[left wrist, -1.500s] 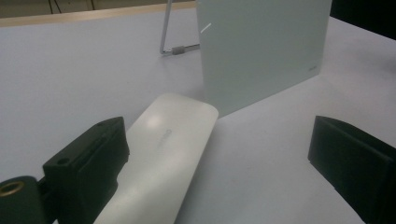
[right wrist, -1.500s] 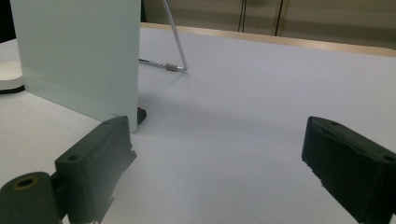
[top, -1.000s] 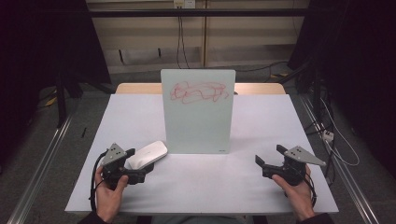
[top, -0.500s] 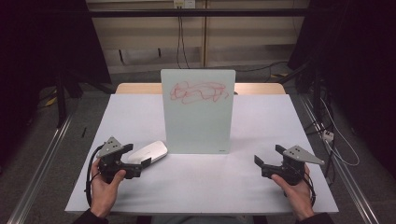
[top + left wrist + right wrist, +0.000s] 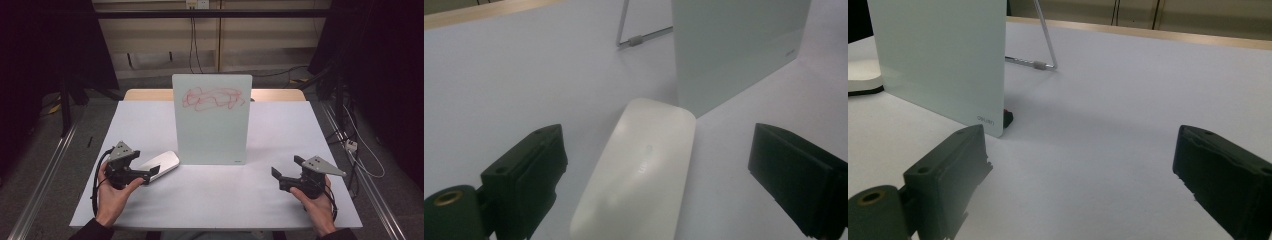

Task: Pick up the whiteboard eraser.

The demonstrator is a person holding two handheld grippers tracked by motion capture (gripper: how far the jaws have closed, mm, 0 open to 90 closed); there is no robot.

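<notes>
A white glass board stands upright mid-table with a red scribble near its top. A white oblong eraser lies flat on the table at the board's lower left corner. My left gripper is open at the eraser's near end. In the left gripper view the eraser lies between the wide-apart jaws, touching neither, with the board just beyond. My right gripper rests open at the front right with nothing in it. The right gripper view shows the board ahead to its left.
The white table has a wooden strip along its far edge. A wire stand props the board from behind. Dark floor, rails and cables surround the table.
The eraser was tilted up in the left gripper a second ago; it now lies flat on the table, and the left gripper has opened and drawn back a little. The right gripper stayed put.
</notes>
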